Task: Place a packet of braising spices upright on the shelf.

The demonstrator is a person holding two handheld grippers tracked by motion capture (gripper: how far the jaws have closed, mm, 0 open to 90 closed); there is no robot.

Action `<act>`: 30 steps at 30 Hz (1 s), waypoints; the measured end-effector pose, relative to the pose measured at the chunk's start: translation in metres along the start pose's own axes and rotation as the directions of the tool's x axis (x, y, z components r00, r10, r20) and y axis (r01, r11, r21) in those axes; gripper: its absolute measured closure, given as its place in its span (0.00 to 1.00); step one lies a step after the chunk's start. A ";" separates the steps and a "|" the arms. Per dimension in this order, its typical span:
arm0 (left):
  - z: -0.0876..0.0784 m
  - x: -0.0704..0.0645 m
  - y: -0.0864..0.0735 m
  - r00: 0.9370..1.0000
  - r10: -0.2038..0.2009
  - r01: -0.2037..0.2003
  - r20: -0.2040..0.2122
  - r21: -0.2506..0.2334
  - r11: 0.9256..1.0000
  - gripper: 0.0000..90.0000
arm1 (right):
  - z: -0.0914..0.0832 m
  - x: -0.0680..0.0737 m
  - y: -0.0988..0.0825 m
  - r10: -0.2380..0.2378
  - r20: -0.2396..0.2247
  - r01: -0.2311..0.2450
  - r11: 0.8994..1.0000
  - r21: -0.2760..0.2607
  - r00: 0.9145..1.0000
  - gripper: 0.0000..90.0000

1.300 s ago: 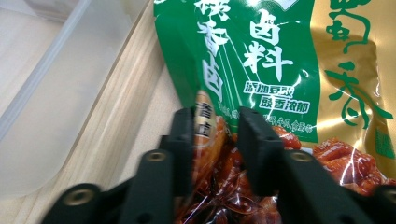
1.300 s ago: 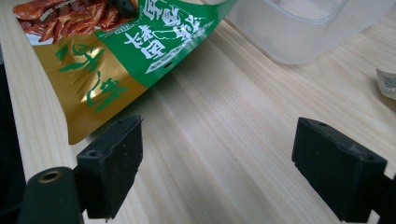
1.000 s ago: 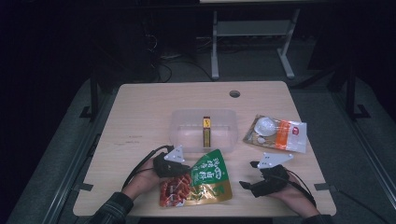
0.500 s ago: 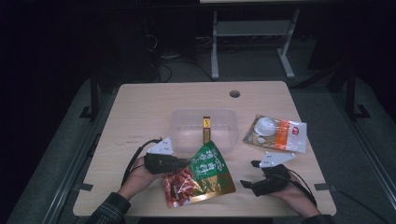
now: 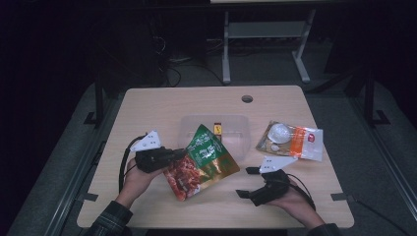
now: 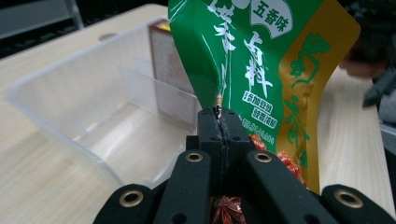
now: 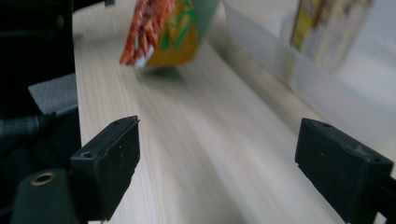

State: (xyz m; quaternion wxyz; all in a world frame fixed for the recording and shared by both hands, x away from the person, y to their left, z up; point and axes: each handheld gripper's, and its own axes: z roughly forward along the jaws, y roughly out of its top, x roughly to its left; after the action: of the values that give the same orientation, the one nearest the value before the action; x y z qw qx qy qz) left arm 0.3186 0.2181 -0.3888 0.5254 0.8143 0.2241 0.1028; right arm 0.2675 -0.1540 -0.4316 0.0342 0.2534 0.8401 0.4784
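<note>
High view, left to right: the left claw is clamped on the edge of the green snack pouch, which hangs tilted above the bench just in front of the clear plastic bin. A small yellow box stands inside the bin. The right claw rests near the bench's front edge, jaws spread wide with nothing between them. A white-and-orange packet lies farthest right.
</note>
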 end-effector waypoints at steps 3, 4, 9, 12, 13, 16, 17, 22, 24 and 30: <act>-0.002 0.001 0.000 1.000 -0.001 0.001 -0.014 -0.004 1.000 1.00 | 0.014 0.002 0.018 -0.006 -0.026 0.004 0.999 -0.049 1.000 0.24; -0.002 0.001 0.000 1.000 0.000 0.000 -0.015 -0.007 1.000 1.00 | 0.017 0.003 0.022 -0.004 -0.030 0.003 0.999 -0.054 1.000 0.27; -0.002 0.000 0.000 1.000 -0.001 0.000 -0.013 -0.008 1.000 1.00 | 0.040 0.005 0.042 -0.009 -0.024 0.007 0.996 -0.084 1.000 0.39; -0.004 -0.001 0.000 1.000 0.002 -0.003 -0.011 -0.014 1.000 1.00 | 0.047 0.003 0.047 0.002 -0.036 -0.006 0.994 -0.105 0.999 0.57; -0.004 -0.001 0.000 1.000 -0.003 0.003 -0.011 -0.018 1.000 0.99 | 0.048 0.002 0.049 0.016 -0.043 -0.020 0.994 -0.109 0.999 0.62; -0.005 -0.001 0.000 1.000 -0.005 0.004 -0.012 -0.028 1.000 0.99 | 0.049 0.000 0.051 0.025 -0.058 -0.032 0.991 -0.128 0.998 0.77; -0.005 -0.002 0.000 1.000 -0.009 0.009 -0.012 -0.035 0.999 0.99 | 0.049 -0.001 0.052 0.031 -0.062 -0.040 0.990 -0.135 0.998 0.81; -0.005 -0.004 -0.001 1.000 -0.008 0.008 0.006 -0.043 0.999 0.99 | 0.044 -0.004 0.052 0.051 -0.091 -0.065 0.986 -0.155 0.994 0.92; -0.005 -0.006 -0.001 1.000 -0.003 0.003 0.013 -0.041 0.999 0.99 | 0.042 -0.006 0.053 0.058 -0.099 -0.073 0.985 -0.158 0.993 0.95; -0.003 -0.009 -0.003 0.999 0.009 -0.009 0.031 -0.022 1.000 0.99 | 0.033 -0.011 0.056 0.059 -0.119 -0.077 0.984 -0.159 0.991 0.99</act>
State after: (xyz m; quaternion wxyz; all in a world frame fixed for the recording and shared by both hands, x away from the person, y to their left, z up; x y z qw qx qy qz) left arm 0.3089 0.2178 -0.3895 0.5373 0.8110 0.2111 0.0951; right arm 0.3086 -0.1095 -0.4056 -0.0097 0.2505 0.7896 0.5601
